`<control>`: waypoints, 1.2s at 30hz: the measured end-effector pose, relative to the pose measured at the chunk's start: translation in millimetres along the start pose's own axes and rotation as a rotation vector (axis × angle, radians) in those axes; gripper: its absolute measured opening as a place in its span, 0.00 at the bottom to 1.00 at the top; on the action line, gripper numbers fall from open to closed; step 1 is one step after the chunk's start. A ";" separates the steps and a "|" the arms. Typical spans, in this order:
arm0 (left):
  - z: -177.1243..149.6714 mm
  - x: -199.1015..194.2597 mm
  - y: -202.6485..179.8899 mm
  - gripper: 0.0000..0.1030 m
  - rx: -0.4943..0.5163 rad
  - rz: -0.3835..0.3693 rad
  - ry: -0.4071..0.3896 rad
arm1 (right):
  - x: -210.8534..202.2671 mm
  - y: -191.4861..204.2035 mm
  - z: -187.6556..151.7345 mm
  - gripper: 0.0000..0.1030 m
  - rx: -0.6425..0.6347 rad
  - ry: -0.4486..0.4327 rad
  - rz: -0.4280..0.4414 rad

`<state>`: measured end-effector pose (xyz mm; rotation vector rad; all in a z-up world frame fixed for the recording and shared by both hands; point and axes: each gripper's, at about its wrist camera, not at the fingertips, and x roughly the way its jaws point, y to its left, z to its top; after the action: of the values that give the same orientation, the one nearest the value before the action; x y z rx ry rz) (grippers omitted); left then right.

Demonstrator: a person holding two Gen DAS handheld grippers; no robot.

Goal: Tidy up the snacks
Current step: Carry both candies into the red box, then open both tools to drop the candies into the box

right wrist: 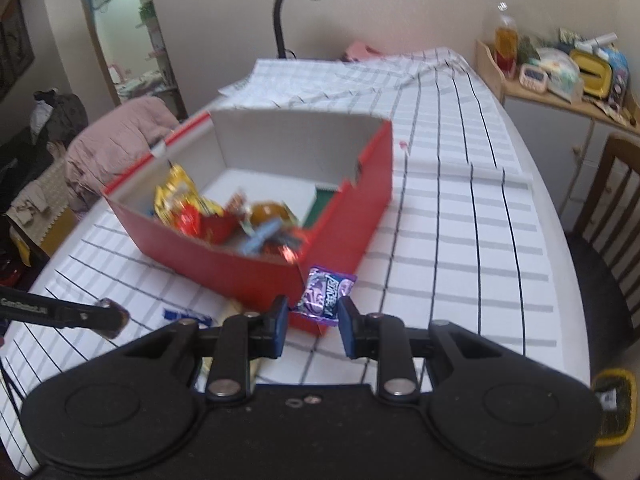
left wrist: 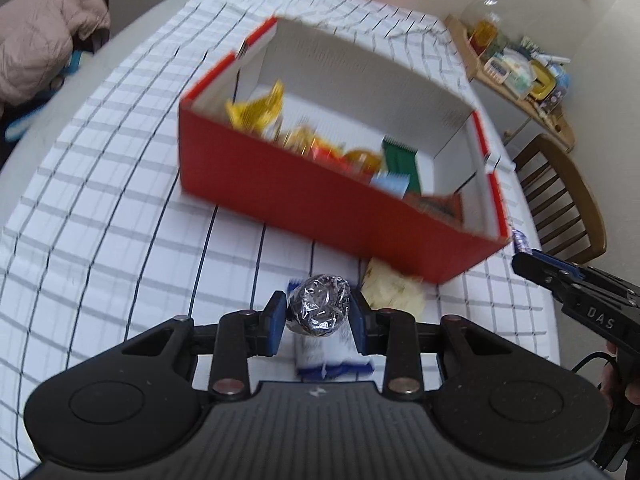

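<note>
A round, foil-wrapped chocolate (left wrist: 319, 305) is pinched between the pads of the left tongs (left wrist: 318, 318) and held above the checked worktop (left wrist: 120, 200), just short of the red box (left wrist: 312, 208). A blue-and-white packet (left wrist: 332, 362) lies on the cloth beneath it, and a pale yellow snack (left wrist: 394, 286) rests against the near wall of the box. The box is already partly filled with wrappers, yellow, red, green and blue, bunched toward one end. On the other side, the right tongs (right wrist: 313, 326) are spread, nothing gripped, and are lined up on a purple sweet packet (right wrist: 326, 294) lying at the corner of the box; whether the pads are touching it cannot be told through the blur. The step in hand looks to be the carrying of the chocolate to the box, with a second pick-up being readied. Next, the chocolate would need to be lifted clear of the near wall and released over an open patch of the floor, while the right tongs would need to be closed squarely across the purple packet.
</note>
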<state>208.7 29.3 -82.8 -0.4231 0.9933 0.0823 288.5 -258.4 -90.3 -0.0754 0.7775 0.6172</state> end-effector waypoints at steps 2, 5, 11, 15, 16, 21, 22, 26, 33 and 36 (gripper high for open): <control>11.5 -4.7 -5.1 0.31 0.017 0.003 -0.025 | -0.3 2.5 10.9 0.25 -0.019 -0.016 0.007; 29.5 -10.0 -12.4 0.31 0.038 0.003 -0.060 | 2.5 6.7 26.3 0.25 -0.045 -0.036 0.014; 67.4 -11.3 -25.9 0.31 0.085 0.019 -0.122 | 17.8 14.2 55.1 0.25 -0.094 -0.054 0.013; 92.7 1.0 -29.4 0.31 0.100 0.032 -0.123 | 33.0 15.6 68.7 0.25 -0.102 -0.045 0.023; 98.5 5.3 -30.0 0.31 0.100 0.035 -0.120 | 37.9 15.9 71.7 0.25 -0.104 -0.038 0.025; 121.3 31.9 -29.1 0.31 0.110 0.068 -0.092 | 66.3 14.0 80.2 0.25 -0.112 0.013 0.023; 124.8 37.8 -28.2 0.31 0.109 0.075 -0.082 | 72.3 13.2 81.3 0.25 -0.113 0.027 0.021; 132.9 60.1 -22.7 0.31 0.108 0.101 -0.040 | 92.9 9.0 81.8 0.26 -0.114 0.078 0.022; 136.8 86.9 -18.2 0.32 0.120 0.138 0.020 | 114.5 6.3 82.1 0.26 -0.103 0.137 0.029; 137.3 90.8 -17.6 0.32 0.126 0.150 0.028 | 117.8 8.8 83.0 0.26 -0.094 0.157 0.044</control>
<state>372.3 54.5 -87.6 -0.2347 1.0510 0.1485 400.7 -169.5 -108.9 -0.1953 0.9031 0.6957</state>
